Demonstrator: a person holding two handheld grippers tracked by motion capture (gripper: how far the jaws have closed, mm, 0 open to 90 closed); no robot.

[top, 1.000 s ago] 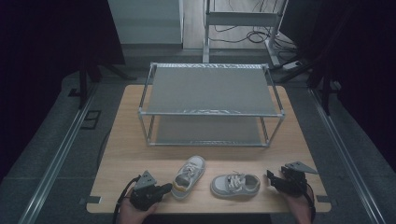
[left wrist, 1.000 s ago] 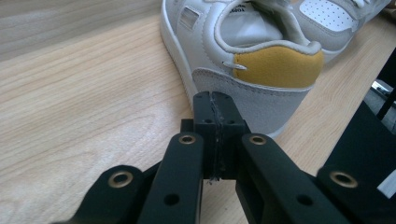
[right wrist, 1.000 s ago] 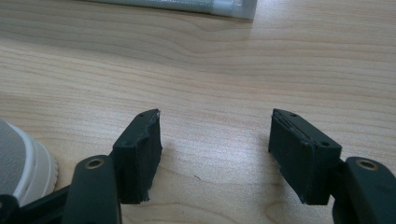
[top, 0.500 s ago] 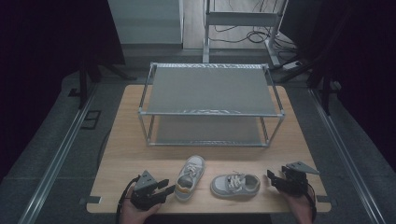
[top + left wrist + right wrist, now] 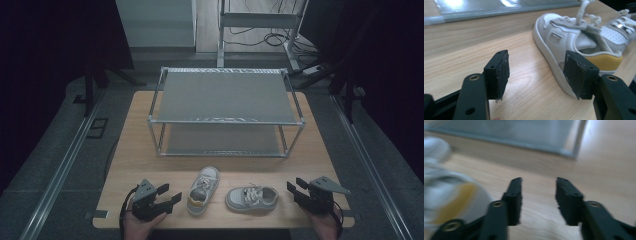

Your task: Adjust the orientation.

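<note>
Both tools gape open, empty: the left tool (image 5: 167, 196) beside the near shoe's (image 5: 202, 190) heel, the right tool (image 5: 298, 190) by the other shoe (image 5: 251, 198). Both shoes lie on the counter (image 5: 130, 150). A careless nudge could push either shoe off its front edge.

Dim high view, blurry right gripper view.
Dark surrounds w/ lit table (image 5: 135, 150); glare on rack shelf (image 5: 499, 7); shoe (image 5: 446, 195) left of jaws smeared.

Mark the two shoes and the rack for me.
Left shoe (image 5: 202, 190), high view, on its tongue and laces.
Right shoe (image 5: 251, 198), high view, on its laced upper.
Rack (image 5: 225, 95), high view, on its top shelf.
</note>
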